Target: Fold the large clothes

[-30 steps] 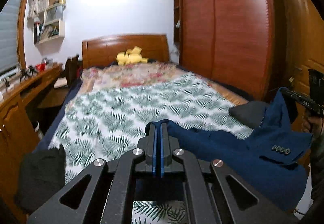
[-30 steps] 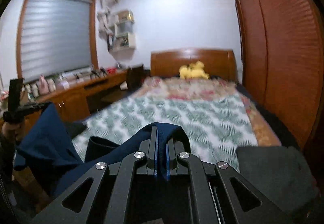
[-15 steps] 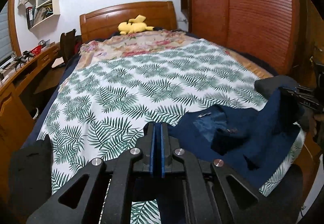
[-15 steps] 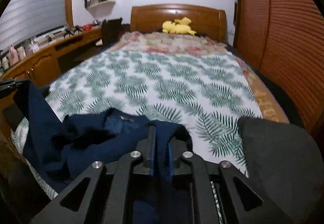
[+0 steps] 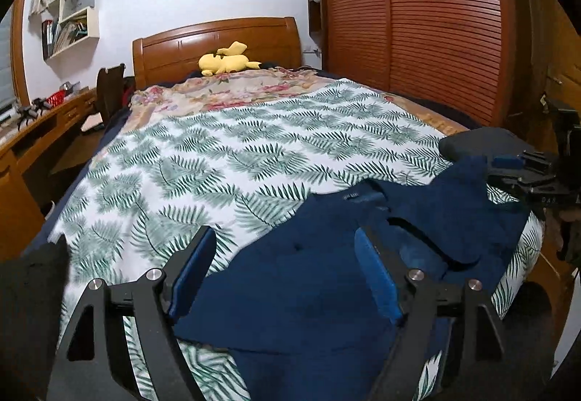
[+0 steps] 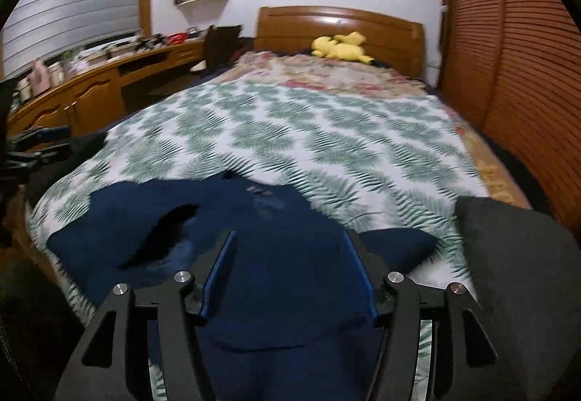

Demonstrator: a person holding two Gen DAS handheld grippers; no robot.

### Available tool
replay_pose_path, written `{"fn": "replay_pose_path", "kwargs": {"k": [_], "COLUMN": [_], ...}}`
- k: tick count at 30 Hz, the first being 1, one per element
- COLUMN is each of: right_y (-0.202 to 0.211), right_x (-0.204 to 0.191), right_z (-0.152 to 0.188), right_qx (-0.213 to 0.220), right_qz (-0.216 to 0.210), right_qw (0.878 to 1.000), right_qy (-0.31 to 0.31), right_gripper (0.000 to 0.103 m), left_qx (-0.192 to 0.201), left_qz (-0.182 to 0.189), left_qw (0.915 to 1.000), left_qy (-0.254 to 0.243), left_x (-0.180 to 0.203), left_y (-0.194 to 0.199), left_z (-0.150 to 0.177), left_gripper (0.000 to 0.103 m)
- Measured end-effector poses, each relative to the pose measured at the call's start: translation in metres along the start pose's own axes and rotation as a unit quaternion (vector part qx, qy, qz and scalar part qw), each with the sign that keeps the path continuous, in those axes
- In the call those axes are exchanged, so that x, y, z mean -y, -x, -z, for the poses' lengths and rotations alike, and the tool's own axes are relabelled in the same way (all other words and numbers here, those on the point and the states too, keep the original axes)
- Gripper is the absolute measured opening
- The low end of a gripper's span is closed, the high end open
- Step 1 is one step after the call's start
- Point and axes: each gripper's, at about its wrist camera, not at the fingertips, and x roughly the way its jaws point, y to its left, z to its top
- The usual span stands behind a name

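A dark blue jacket [image 5: 312, 277] lies spread on the near end of a bed with a fern-print cover [image 5: 232, 154]. It also shows in the right wrist view [image 6: 261, 256]. My left gripper [image 5: 287, 237] is open and empty just above the jacket's near left part. My right gripper [image 6: 287, 237] is open and empty above the jacket's near right part; it also shows at the right edge of the left wrist view [image 5: 526, 172]. The left gripper shows at the left edge of the right wrist view [image 6: 36, 143].
A yellow plush toy [image 5: 225, 61] lies by the wooden headboard [image 5: 218, 41]. A wooden desk [image 6: 94, 85] runs along the left of the bed and a slatted wardrobe [image 5: 417, 20] along the right. Dark cushions [image 6: 515, 256] sit at the bed's near corners.
Both grippers held the jacket up, lowered it onto the bed, then opened and let it go. The jacket now lies flat.
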Motion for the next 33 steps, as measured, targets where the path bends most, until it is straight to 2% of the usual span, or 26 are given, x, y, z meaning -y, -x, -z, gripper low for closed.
{"fn": "replay_pose_path", "kwargs": {"k": [4,8,11,14,21,28,33], "right_y": [-0.007,-0.014,-0.024,-0.05,-0.083,-0.099,-0.111], "right_x": [-0.027,-0.05,-0.059,-0.057,-0.055,-0.051,-0.057], "right_z": [0.011,0.021,0.027,0.031,0.03,0.017,0.011], "right_qx": [-0.02,-0.04,-0.058,-0.077,-0.124,-0.133,-0.139], "right_qz": [-0.024,-0.045,-0.053,-0.053,-0.024,-0.011,-0.001], "right_qw": [0.999,0.998,0.996,0.995,0.99,0.99,0.988], "right_qy": [0.017,0.031,0.04,0.043,0.064,0.049,0.064], "right_gripper": [0.061,0.061,0.061,0.061,0.061,0.061,0.061], "left_qx": [0.002,-0.001,-0.002,-0.009,-0.023,-0.025,-0.026], "left_qz": [0.02,0.016,0.018,0.024,0.023,0.013,0.011], "left_qw": [0.9997,0.9999,0.9998,0.9997,0.9995,0.9996,0.9995], "left_qy": [0.012,-0.001,0.005,0.004,0.005,0.008,0.01], "left_x": [-0.002,-0.002,-0.007,-0.012,-0.024,-0.029,-0.03], "left_y": [-0.009,-0.021,-0.023,-0.024,-0.022,-0.021,-0.022], "left_z": [0.015,0.026,0.038,0.048,0.063,0.067,0.067], "left_gripper": [0.079,0.079,0.079,0.079,0.079,0.079,0.079]}}
